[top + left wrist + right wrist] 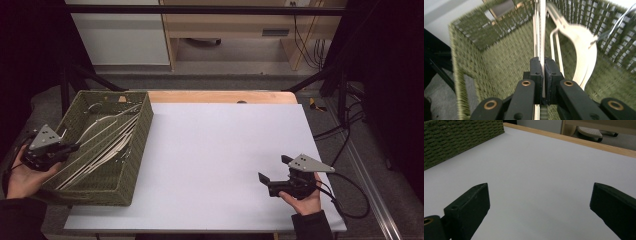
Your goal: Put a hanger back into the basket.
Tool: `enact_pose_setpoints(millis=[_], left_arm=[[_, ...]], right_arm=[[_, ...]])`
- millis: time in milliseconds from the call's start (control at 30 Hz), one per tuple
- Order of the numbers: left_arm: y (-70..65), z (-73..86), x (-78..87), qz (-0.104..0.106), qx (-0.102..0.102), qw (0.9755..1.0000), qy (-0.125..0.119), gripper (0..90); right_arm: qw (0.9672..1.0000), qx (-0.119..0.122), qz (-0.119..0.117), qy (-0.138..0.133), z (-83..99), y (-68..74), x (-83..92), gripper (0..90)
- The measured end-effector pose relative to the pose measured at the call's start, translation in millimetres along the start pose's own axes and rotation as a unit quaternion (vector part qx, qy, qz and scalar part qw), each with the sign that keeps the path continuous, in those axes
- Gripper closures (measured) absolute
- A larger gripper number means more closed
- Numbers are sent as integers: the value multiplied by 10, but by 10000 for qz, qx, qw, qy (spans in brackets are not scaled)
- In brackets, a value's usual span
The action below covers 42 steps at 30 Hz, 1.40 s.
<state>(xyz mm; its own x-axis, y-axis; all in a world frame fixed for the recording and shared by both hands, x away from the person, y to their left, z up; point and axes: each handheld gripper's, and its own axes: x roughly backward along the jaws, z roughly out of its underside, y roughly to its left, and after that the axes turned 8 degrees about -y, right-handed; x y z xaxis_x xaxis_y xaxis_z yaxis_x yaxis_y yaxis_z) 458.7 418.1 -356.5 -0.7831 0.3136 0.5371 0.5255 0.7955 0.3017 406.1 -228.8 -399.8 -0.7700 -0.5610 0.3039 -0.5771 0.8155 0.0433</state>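
Your left gripper point(541, 72) clamps a pale hanger point(540, 30) — probably wooden — lying lengthwise in the green wicker basket point(142, 130); right gripper point(276, 169) gapes.

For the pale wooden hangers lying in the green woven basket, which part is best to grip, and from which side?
Grip a straight bottom bar, coming from above at the basket's near left end. The hangers lie flat along its length, so the thin bars run lengthwise and fit between narrow jaws, while the curved shoulders are stacked tight and the hooks sit at the far end. The left tongs are already shut on one such bar.
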Motion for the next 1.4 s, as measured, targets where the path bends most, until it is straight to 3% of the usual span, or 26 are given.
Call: enact_pose_setpoints(millis=[133, 200, 333, 367, 500, 633, 733, 867, 900, 967, 1067, 1233, 1367, 1400], left_arm=[[-14, 89, -88, 112, 153, 9996, 188, 860], [-25, 91, -118, 89, 89, 9990, 432, 845], [-83, 50, -201, 359, 86, 9965, 755, 806], [-103, 48, -218, 305, 29, 9963, 806, 807], [-98, 40, -222, 384, 127, 9958, 825, 792], [-109, 41, -207, 471, 116, 9955, 819, 709], [-84, 9, -124, 426, 197, 9972, 583, 620], [-68, -87, 3, 319, 560, 9979, 33, 427], [-87, -122, 31, 293, 725, 9967, -196, 382], [-127, -171, 70, 306, 855, 9945, -526, 316], [-242, -268, 131, 352, 902, 9912, -902, 232], [-537, -425, 210, 489, 961, 9835, -1455, 126], [-781, -509, 195, 727, 1238, 9720, -1862, 84], [-827, -520, 183, 774, 1249, 9704, -1915, 81]], right_arm=[[10000, 7, -2, 12, 2, 1, -4, 34], [10000, -9, -7, 19, 3, 4, -6, 35], [10000, 11, -5, 16, 3, 3, -6, 35], [10000, 4, -7, 15, 3, 3, -6, 35], [10000, 8, -33, 34, 6, 3, -5, 35], [10000, -2, -8, 33, 6, 6, -10, 35], [10000, 7, -38, 32, 4, 4, -5, 35], [10000, 11, -33, -5, -1, -2, 4, 36], [10000, -27, -18, -9, -3, 3, 5, 36], [10000, -25, -41, -36, -6, 0, 10, 35], [9999, -43, -32, -96, -13, -5, 24, 32], [9998, -66, -106, -182, -21, -10, 48, 32], [9996, -87, -156, -225, -26, -9, 61, 29], [9995, -91, -169, -240, -28, -11, 68, 29]])
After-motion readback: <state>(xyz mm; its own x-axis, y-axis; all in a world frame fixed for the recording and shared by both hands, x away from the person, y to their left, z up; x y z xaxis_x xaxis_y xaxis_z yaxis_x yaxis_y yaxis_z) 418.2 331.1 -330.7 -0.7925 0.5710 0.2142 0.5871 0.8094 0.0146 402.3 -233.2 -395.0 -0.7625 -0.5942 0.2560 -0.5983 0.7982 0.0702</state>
